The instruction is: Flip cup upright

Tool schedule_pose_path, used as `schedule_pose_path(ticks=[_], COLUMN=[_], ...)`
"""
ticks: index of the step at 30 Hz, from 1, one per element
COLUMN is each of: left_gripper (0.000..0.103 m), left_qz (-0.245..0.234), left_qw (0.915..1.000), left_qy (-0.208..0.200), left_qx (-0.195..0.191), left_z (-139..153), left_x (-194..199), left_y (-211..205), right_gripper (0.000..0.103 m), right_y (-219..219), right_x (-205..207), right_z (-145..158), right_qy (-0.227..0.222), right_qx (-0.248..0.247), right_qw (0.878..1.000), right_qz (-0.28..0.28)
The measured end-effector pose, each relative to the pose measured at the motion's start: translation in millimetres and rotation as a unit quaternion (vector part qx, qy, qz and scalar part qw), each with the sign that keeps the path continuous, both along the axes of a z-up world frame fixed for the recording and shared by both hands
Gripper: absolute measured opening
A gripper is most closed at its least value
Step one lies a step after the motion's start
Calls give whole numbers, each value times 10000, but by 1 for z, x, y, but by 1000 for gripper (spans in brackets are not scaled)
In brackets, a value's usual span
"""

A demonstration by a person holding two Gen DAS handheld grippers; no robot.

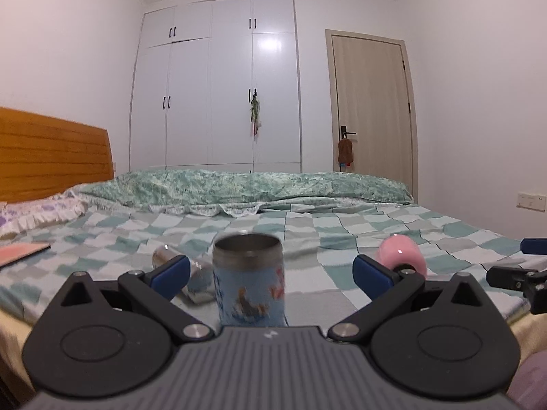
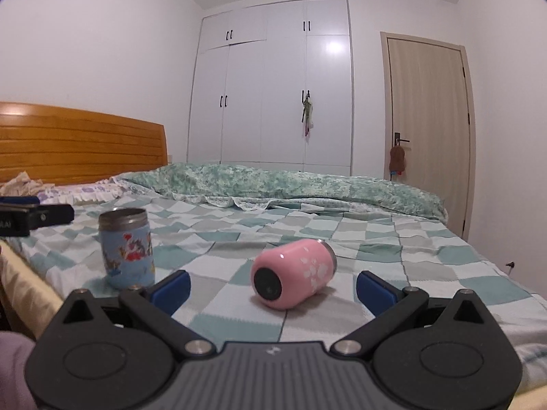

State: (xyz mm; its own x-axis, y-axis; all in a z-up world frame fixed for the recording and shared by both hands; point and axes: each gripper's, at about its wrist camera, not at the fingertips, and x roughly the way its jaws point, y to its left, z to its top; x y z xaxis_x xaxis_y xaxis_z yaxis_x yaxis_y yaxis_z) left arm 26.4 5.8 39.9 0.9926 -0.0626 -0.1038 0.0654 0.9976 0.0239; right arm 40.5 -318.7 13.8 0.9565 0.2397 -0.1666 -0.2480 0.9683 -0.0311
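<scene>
A blue cup [image 1: 249, 282] with cartoon prints stands upright on the checked bedsheet, mouth up, between the open fingers of my left gripper [image 1: 271, 273], which does not touch it. It also shows at the left in the right wrist view [image 2: 126, 254]. A pink cup [image 2: 294, 278] with white flower prints lies on its side, its dark base facing the camera. My right gripper [image 2: 273, 288] is open with the pink cup lying just ahead between its fingers, apart from them. The pink cup shows at the right in the left wrist view [image 1: 403, 254].
A third, silvery cup [image 1: 181, 268] lies on its side behind my left gripper's left finger. A pink book [image 1: 20, 251] lies at the left on the bed. A folded green quilt [image 1: 259, 186] runs across the back. The wooden headboard [image 1: 51, 157] is at the left.
</scene>
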Motion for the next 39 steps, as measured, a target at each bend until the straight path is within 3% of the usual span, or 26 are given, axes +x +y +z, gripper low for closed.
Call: schedule_pose_path(ticks=[8, 14, 39], left_gripper=[103, 103, 103], left_qz=[220, 278, 172], left_qw=[9996, 9990, 9993], left_qy=[-187, -339, -319], left_qx=[51, 85, 116], left_z=[-33, -33, -34], left_x=[-14, -17, -17], left_y=[-11, -10, -8], right_gripper=[103, 103, 103], right_y=[-6, -10, -9], right_x=[-32, -41, -38], right_z=[-13, -17, -19], right_qy=[-228, -507, -479], right_qx=[-179, -189, -172], right_qw=[9992, 9979, 9980], right_qz=[-258, -369, -384])
